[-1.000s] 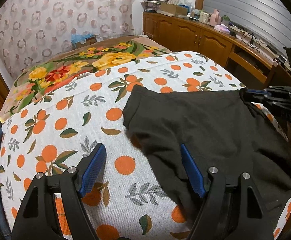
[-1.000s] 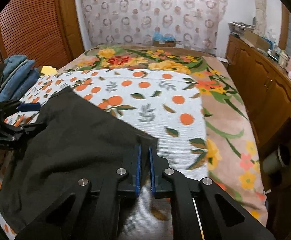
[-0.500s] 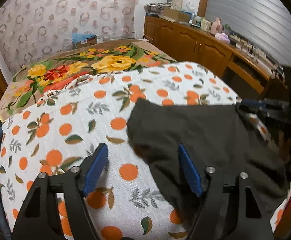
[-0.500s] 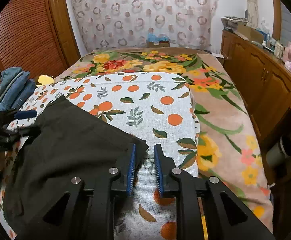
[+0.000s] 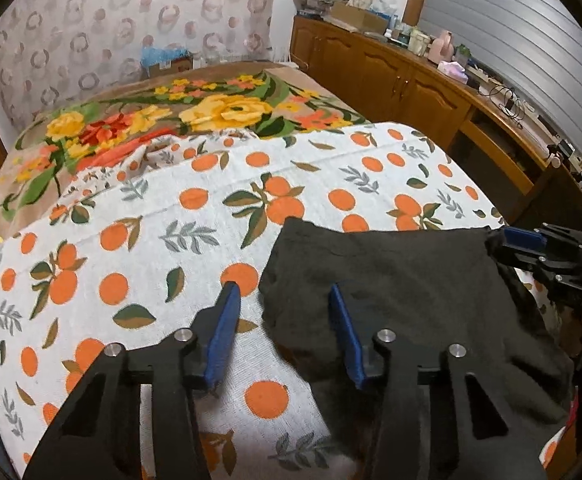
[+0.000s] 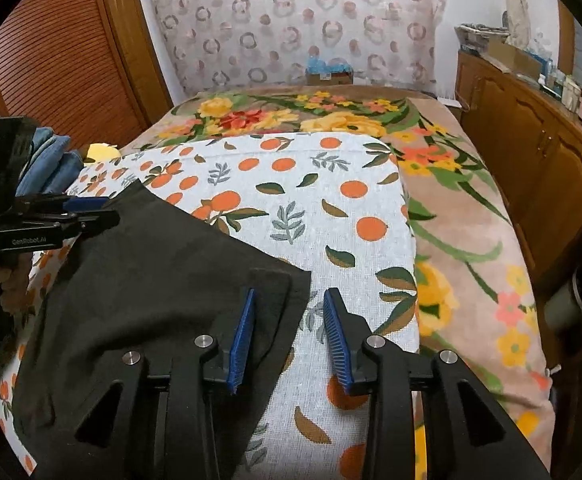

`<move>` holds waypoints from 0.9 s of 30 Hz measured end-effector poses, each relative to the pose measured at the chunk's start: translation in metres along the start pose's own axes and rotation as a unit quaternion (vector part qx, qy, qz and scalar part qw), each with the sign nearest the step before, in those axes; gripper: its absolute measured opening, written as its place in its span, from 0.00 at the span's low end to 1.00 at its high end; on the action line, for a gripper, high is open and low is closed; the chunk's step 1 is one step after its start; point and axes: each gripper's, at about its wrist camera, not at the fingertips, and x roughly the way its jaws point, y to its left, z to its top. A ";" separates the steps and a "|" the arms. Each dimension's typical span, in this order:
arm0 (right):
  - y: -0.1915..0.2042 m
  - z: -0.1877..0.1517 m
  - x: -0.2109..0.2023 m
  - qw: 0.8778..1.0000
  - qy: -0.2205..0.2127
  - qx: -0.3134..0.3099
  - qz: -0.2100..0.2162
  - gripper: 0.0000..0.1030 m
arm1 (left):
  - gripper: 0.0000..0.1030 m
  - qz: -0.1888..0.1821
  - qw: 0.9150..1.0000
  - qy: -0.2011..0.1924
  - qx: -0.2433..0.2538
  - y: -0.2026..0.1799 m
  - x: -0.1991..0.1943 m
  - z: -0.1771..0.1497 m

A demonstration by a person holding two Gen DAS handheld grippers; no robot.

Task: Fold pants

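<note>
Although both claws hang spread wide over the cloth, neither pinches anything at this moment. The right claw (image 6: 287, 332) straddles the near right corner of the black pants (image 6: 143, 280), its left blue pad over the fabric and its right pad over the bare orange-print sheet (image 6: 323, 184); whether the pads touch the cloth cannot be told. The left claw (image 5: 281, 332) is parted the same way at the opposite corner, one pad above the sheet and the other above the dark fabric.

The pants lie in a broad flat panel on the near end of the bed, on top of the orange-print sheet, with the floral blanket (image 6: 451, 208) beyond and to the right. A stack of blue jeans (image 6: 47, 160) sits at the left edge, well apart from the work.

Judging by the soft wrinkles and the way the edge drapes, the fabric looks light, limp and easy to drag; it will sag between two holds and may slide on the sheet instead of creasing cleanly. The doubled hem at each corner seems the surest place to take hold, both corners being lifted together so the panel stays square.
</note>
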 end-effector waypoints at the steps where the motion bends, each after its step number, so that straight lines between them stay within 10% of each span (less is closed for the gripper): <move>1: 0.001 0.001 0.000 1.000 0.000 -0.001 0.001 0.35 | 0.34 -0.003 1.000 -0.001 0.002 0.000 0.003 -0.001; 6: 0.009 0.002 0.002 1.000 0.003 -0.020 0.024 0.09 | 0.09 -0.015 1.000 -0.007 0.011 -0.001 0.004 -0.004; 16: 0.023 0.030 -0.024 0.996 -0.066 -0.045 0.028 0.07 | 0.07 0.006 0.996 -0.091 -0.004 0.011 -0.052 0.009; 27: 0.030 0.043 0.019 0.998 -0.031 -0.055 0.004 0.09 | 0.09 0.036 0.998 -0.059 -0.006 0.026 -0.033 0.009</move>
